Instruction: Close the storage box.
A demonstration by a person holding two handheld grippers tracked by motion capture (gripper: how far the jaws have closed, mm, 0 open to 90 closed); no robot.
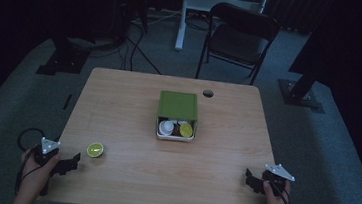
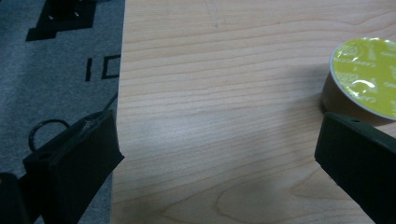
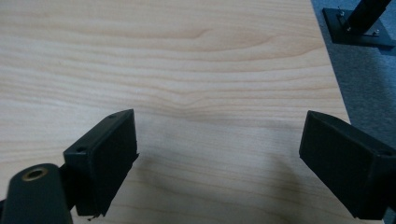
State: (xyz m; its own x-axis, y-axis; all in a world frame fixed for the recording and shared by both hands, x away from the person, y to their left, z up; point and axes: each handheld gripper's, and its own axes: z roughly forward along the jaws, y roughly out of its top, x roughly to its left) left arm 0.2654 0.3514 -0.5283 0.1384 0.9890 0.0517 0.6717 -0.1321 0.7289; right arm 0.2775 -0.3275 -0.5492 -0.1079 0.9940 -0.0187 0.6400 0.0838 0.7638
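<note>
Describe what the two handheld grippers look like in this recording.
Both the left gripper and the right gripper are black with two blocky, flat-faced jaws. Each carries a grey three-cornered plate with white corner dots on top. A black cable loops from the left one. No sleeves show on the forearms.

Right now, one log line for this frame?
left tool: open, beside pod | right tool: open, over table | box: mid-table, holds pods
</note>
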